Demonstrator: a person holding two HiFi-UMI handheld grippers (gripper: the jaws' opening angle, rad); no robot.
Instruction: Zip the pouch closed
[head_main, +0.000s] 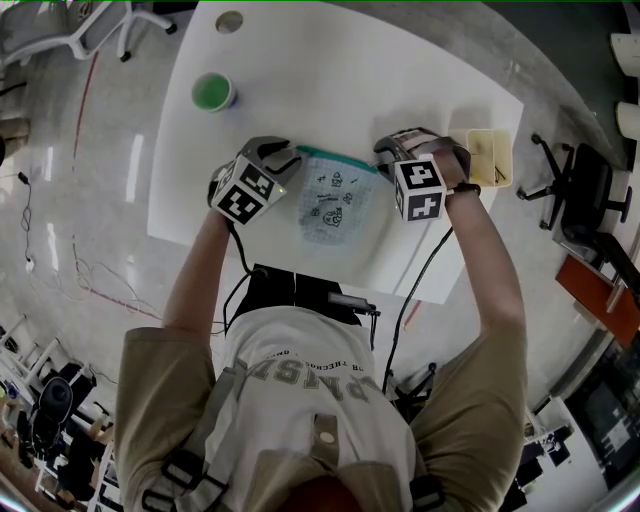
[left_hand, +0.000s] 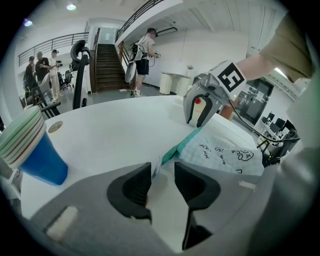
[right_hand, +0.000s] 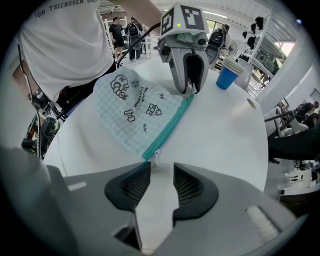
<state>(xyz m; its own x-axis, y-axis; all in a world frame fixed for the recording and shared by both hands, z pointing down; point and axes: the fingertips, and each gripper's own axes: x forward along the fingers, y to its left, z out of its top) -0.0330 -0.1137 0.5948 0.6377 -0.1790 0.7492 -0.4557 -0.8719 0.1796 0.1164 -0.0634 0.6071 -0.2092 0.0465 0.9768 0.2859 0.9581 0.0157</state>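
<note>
Head view shows pouch (head_main: 335, 205) between left hand-held gripper (head_main: 292, 159) and right hand-held gripper (head_main: 386, 153), jaws apart.

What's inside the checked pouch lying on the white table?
Nothing inside shows. The pouch lies flat with its teal zipper along one edge, and the doodle-printed fabric covers whatever it may hold. Only the outside is visible.

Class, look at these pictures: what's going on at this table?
A person works on a pouch lying flat on a white table, with tongs in each hand. The left tongs are at one end of the teal zip, and the right tongs are at the other, by the pull. Both are open and grip nothing. The zip looks closed.
</note>
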